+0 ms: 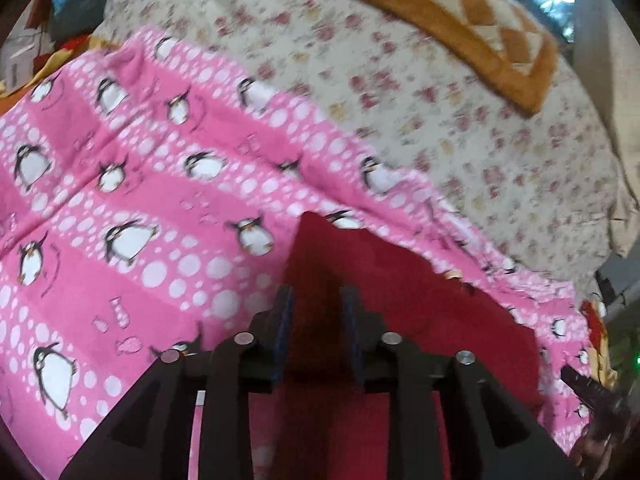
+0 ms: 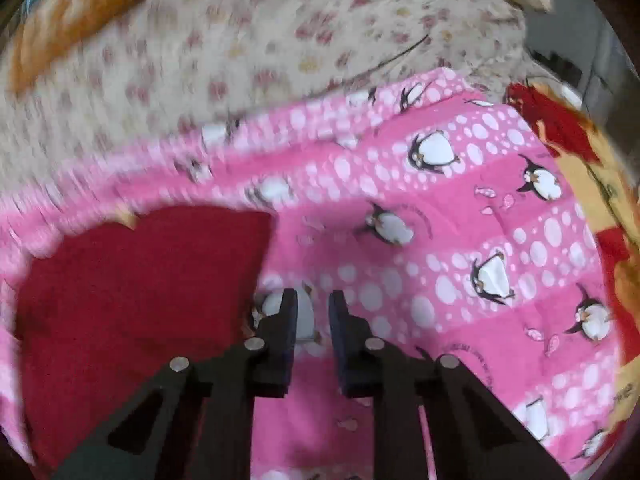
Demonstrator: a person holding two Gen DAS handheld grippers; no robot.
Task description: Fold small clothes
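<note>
A dark red small cloth lies flat on a pink penguin-print blanket. In the left wrist view my left gripper hovers over the red cloth's left part, fingers apart with red cloth showing between them. In the right wrist view the red cloth lies to the left, and my right gripper is open over the pink blanket, just right of the cloth's edge. The right gripper's body shows at the left wrist view's lower right edge. Both views are motion-blurred.
The pink blanket lies on a cream floral bedsheet. An orange and cream checked pillow sits at the far side. A yellow and red blanket lies beyond the pink one's right edge.
</note>
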